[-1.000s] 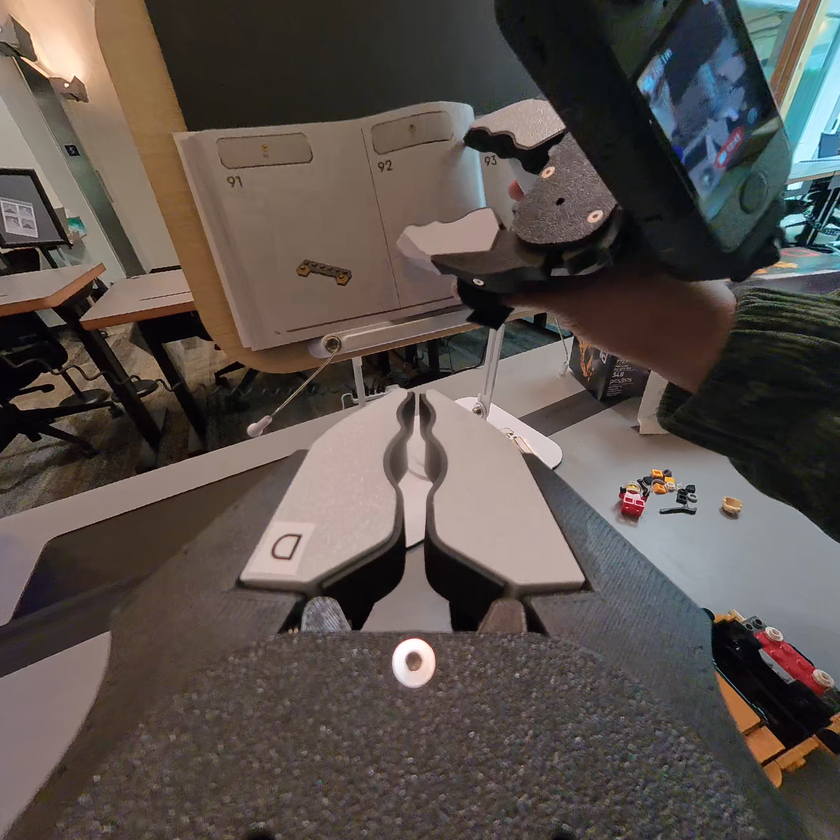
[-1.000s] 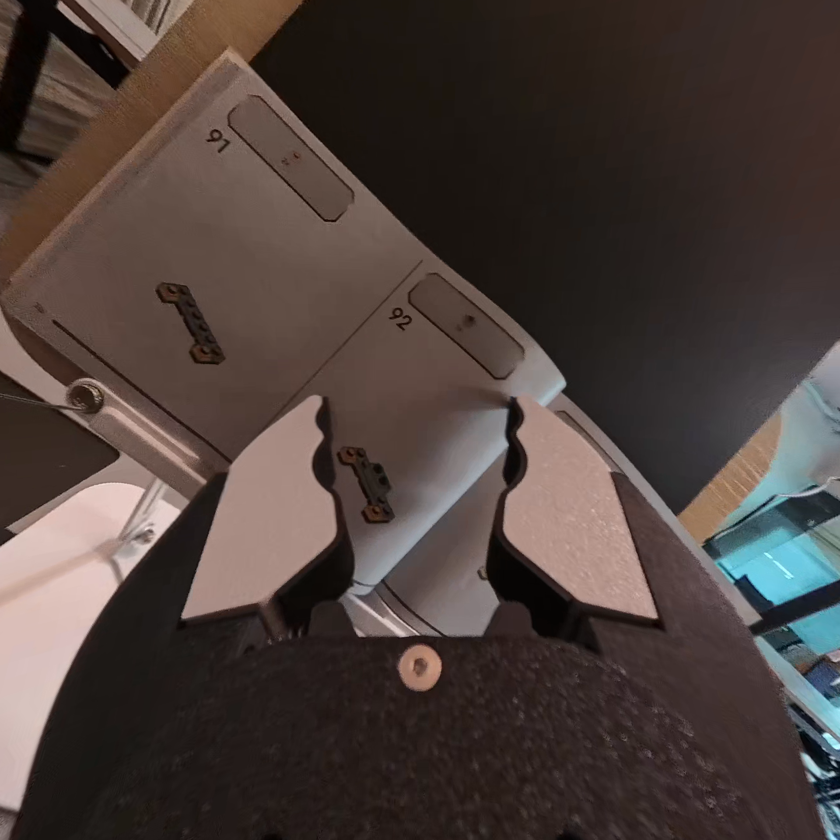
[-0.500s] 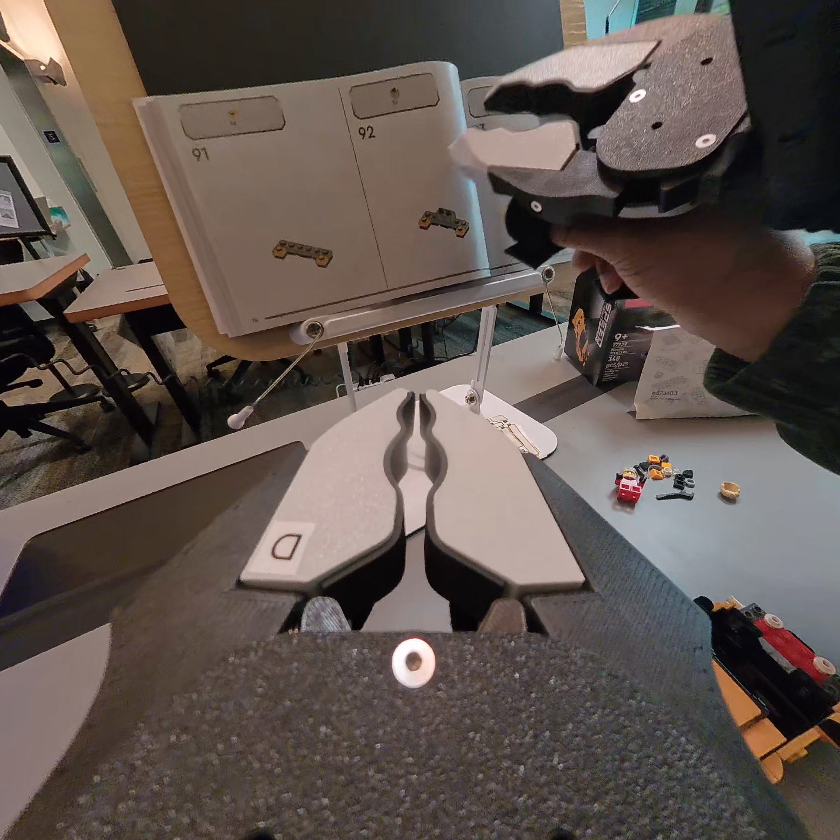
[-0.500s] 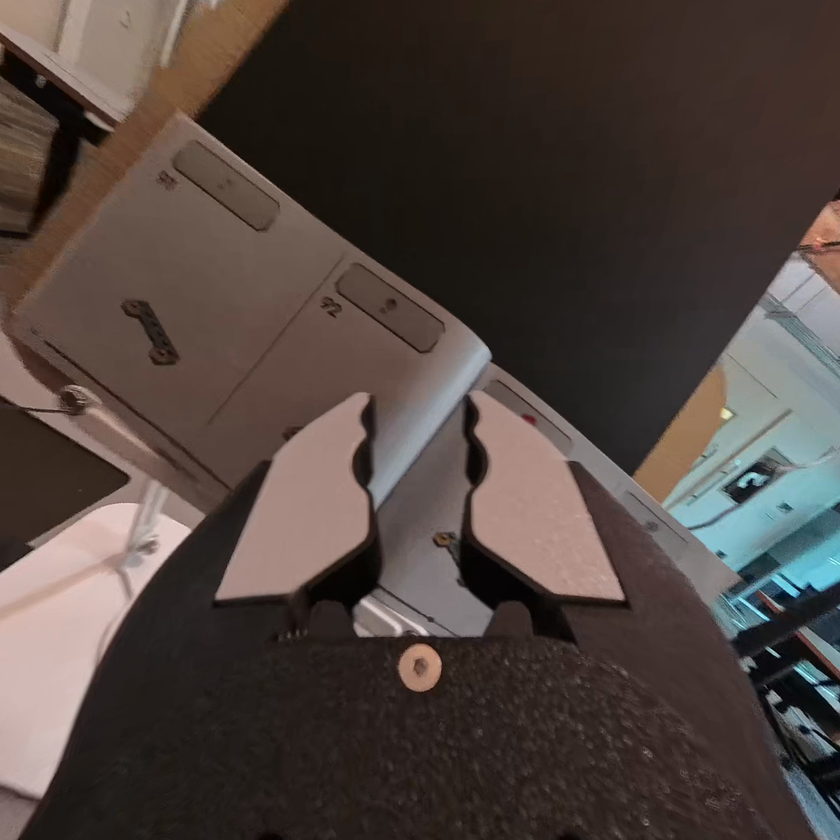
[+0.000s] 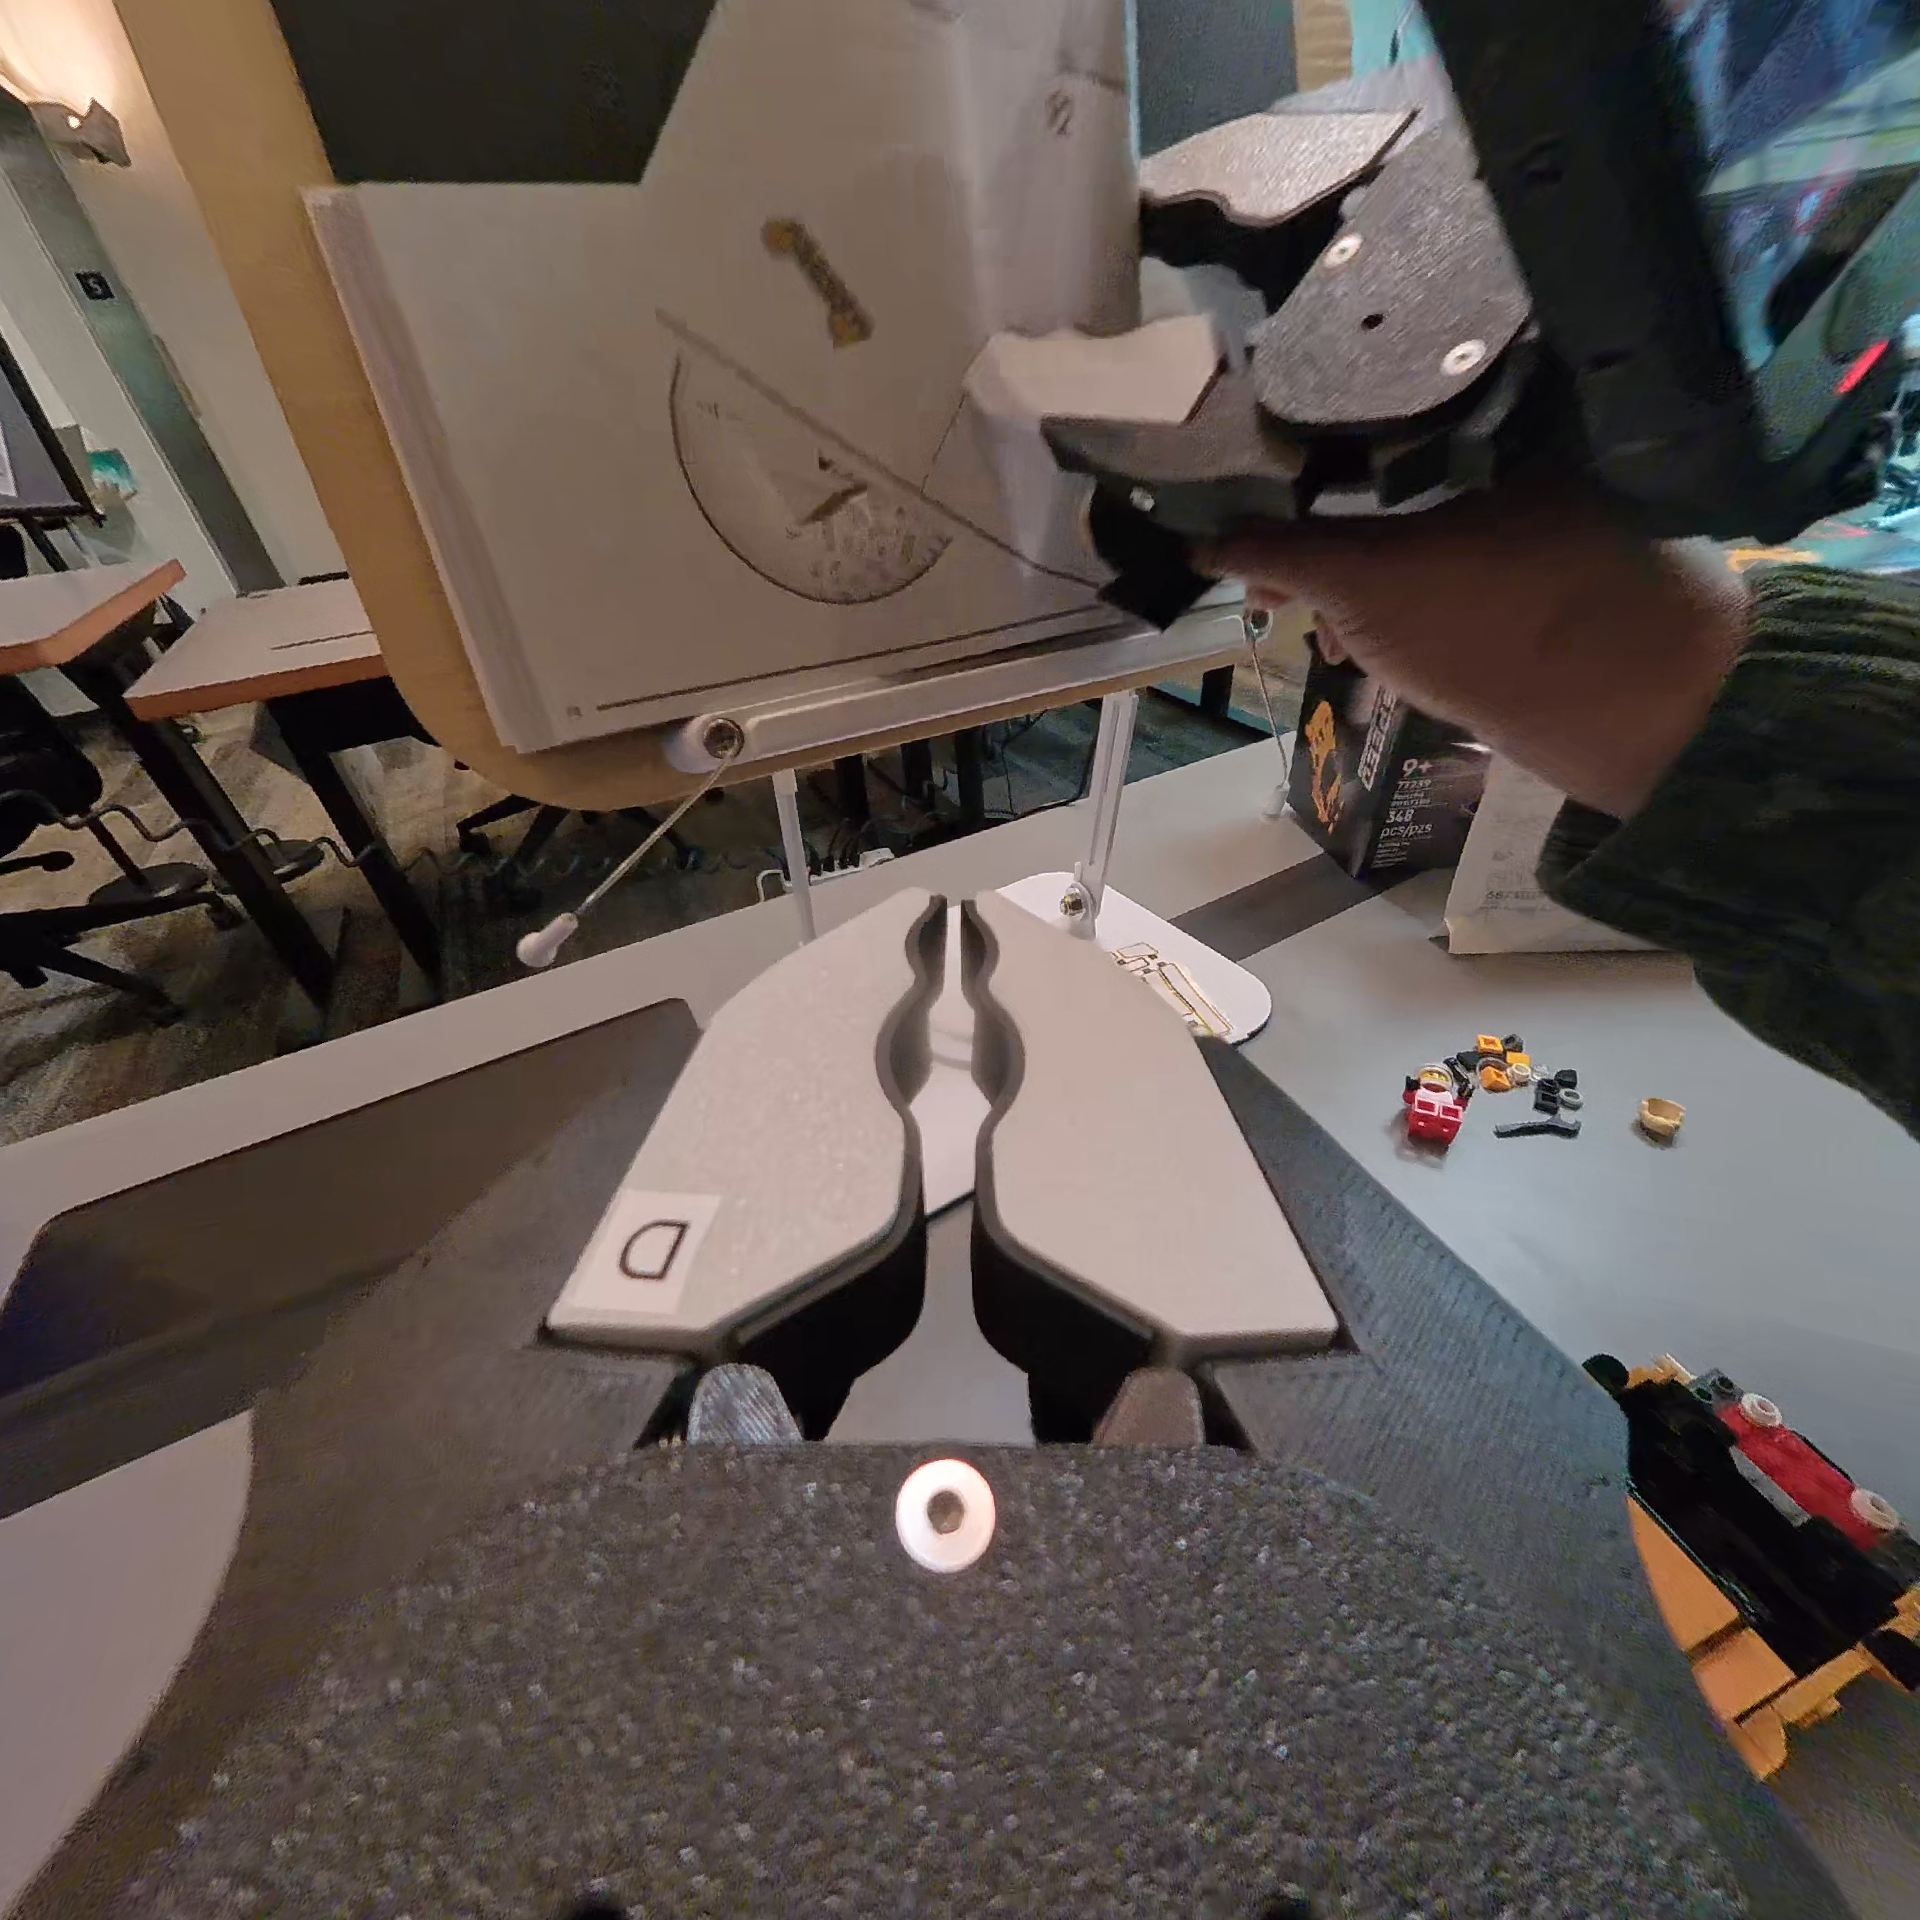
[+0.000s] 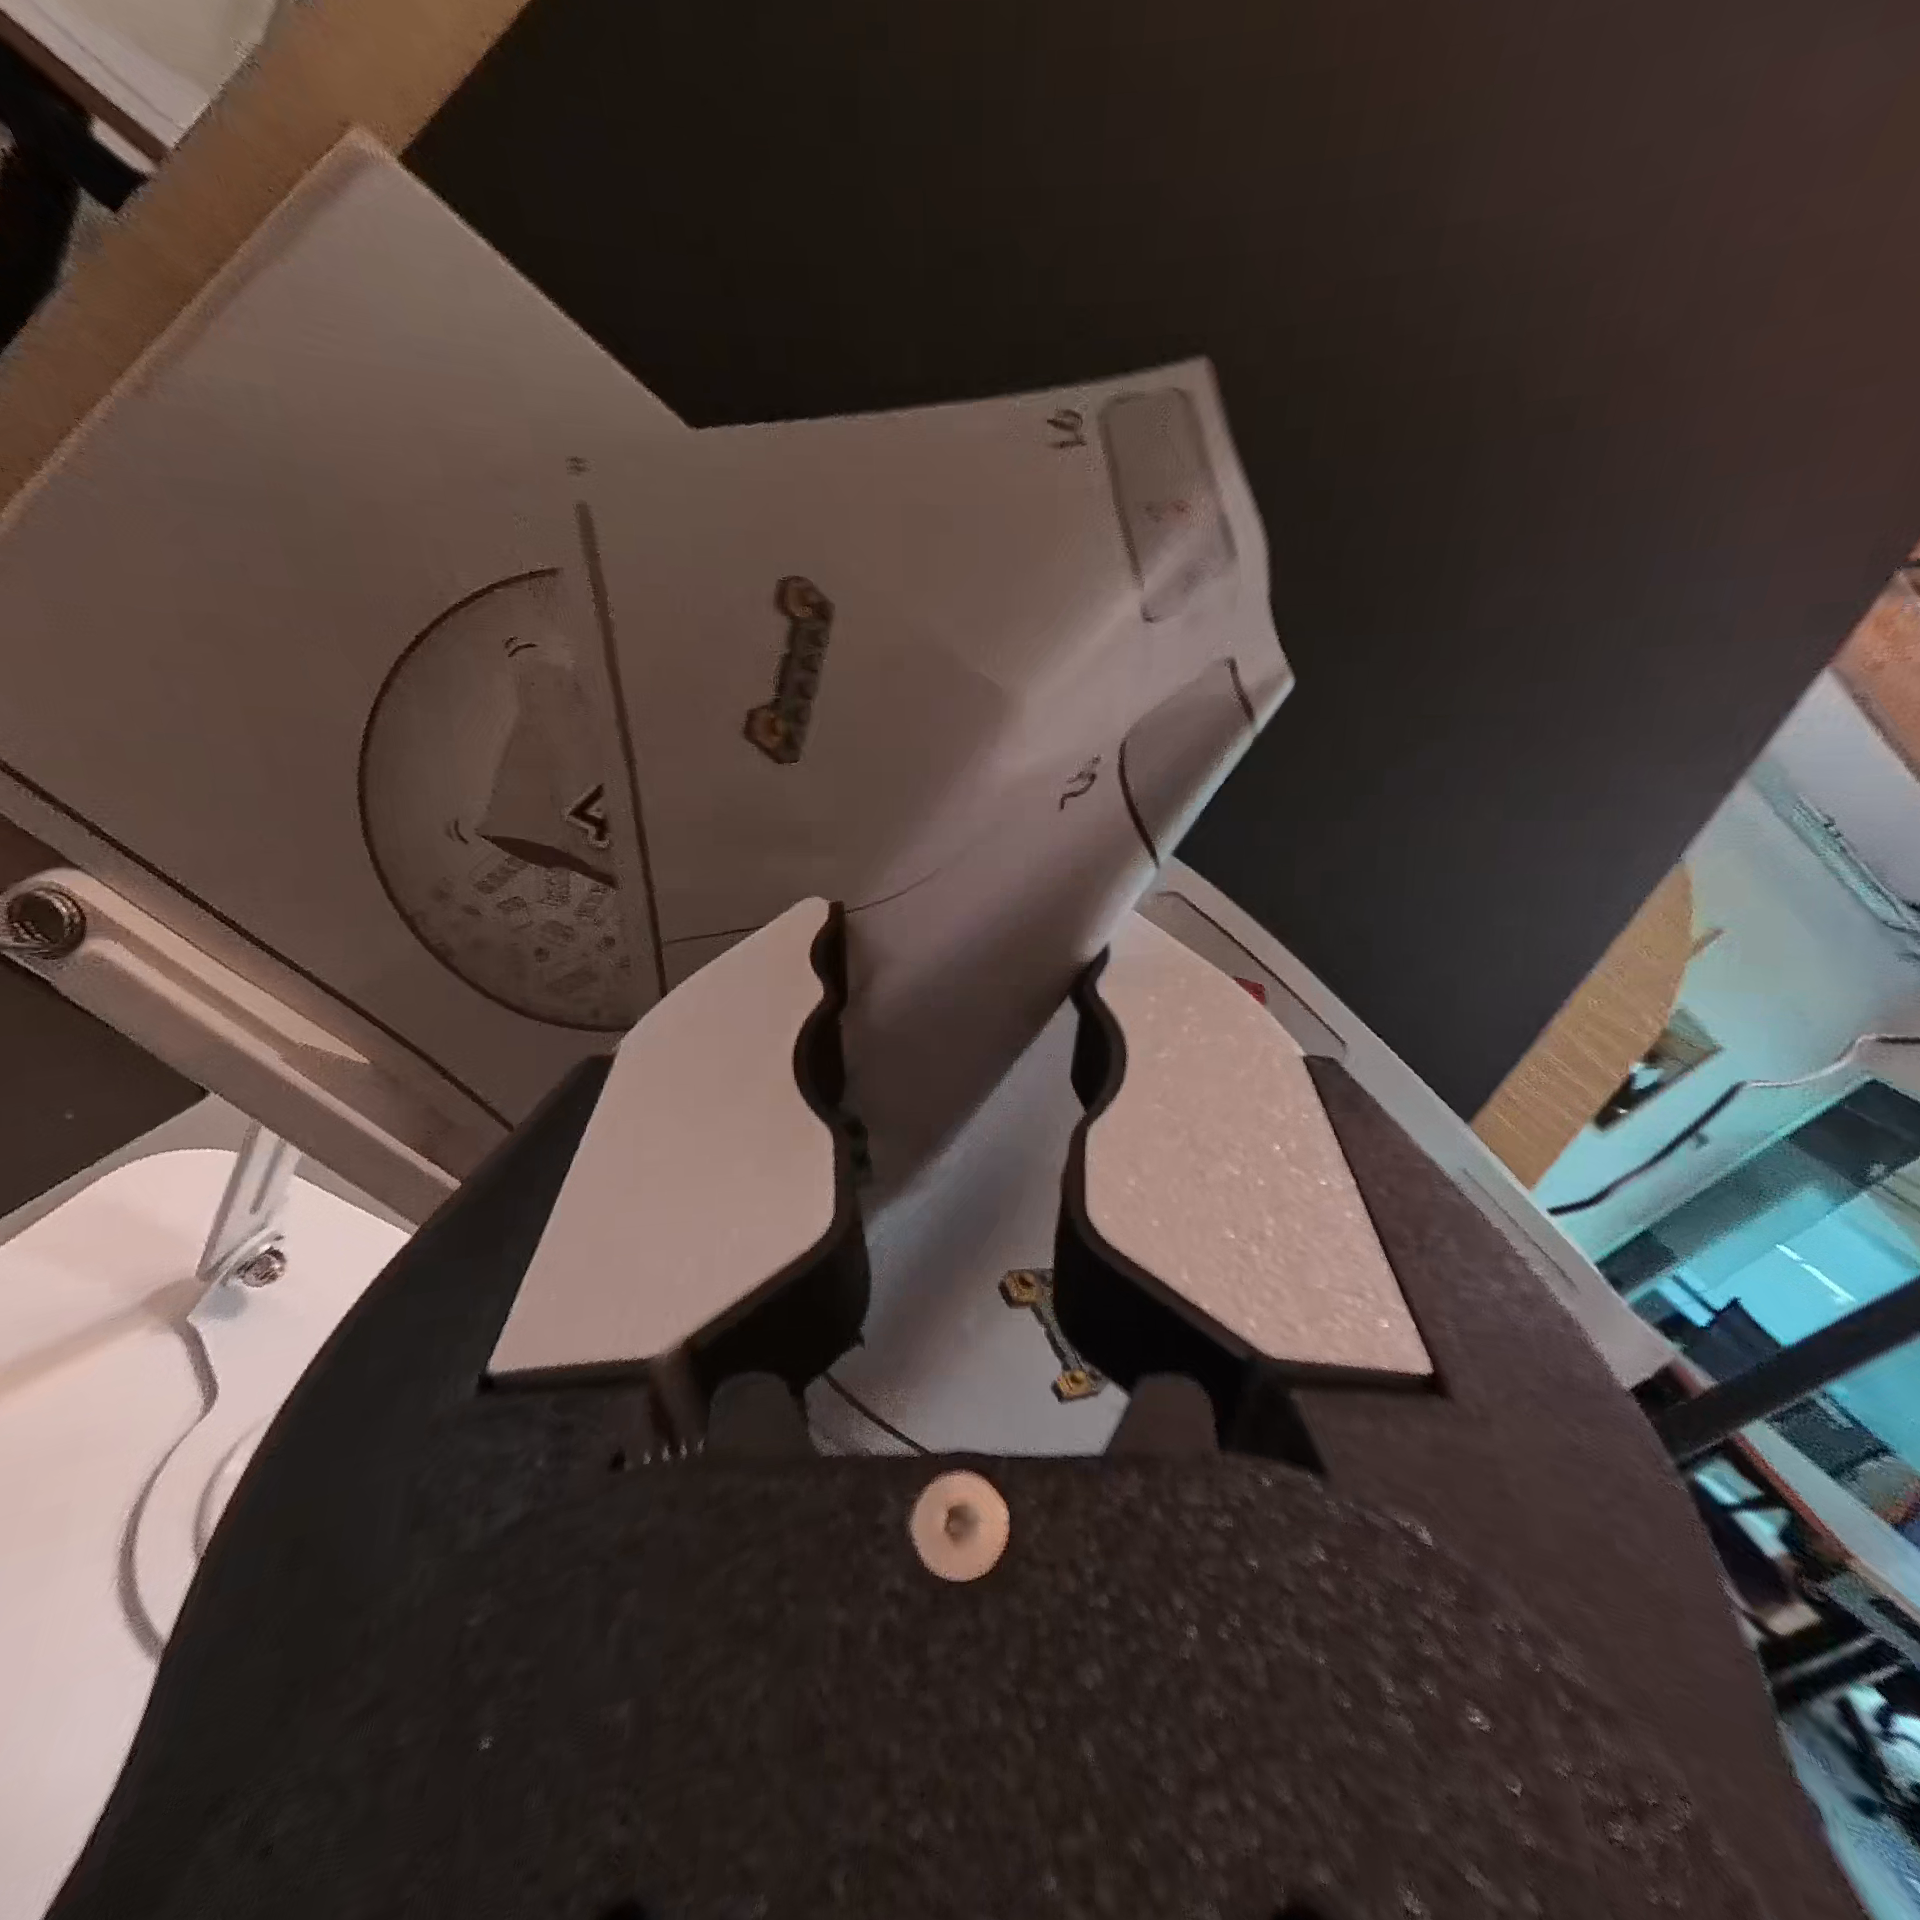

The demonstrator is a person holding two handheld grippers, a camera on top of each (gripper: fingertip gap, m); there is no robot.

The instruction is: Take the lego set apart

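The lego model (image 5: 1766,1507), a black, red and orange vehicle, sits on the grey table at the lower right of the left wrist view. Loose lego pieces (image 5: 1486,1091) lie farther back. My left gripper (image 5: 954,914) is shut and empty, held above the table left of the model. My right gripper (image 5: 1070,281) is up at the instruction booklet (image 5: 644,468) on its stand. Its jaws stand apart with a lifted, bent page (image 6: 935,623) running between them. That page leans on the left finger (image 6: 707,1122).
A white stand base (image 5: 1143,956) sits just beyond my left gripper. A black lego box (image 5: 1382,769) and a white bag (image 5: 1527,883) stand at the table's far edge. A tan piece (image 5: 1660,1117) lies right of the loose pieces. Desks and chairs stand behind. My hands' fingertips stand some 20 cm from each other. From the left gripper's tips to the tan piece (image 5: 1660,1117) is close to 30 cm.
My right gripper narrowed its jaws, moved to the booklet's right edge and lifted a page, which now bends leftward, uncovering the page under it. My left gripper stayed shut and barely moved.
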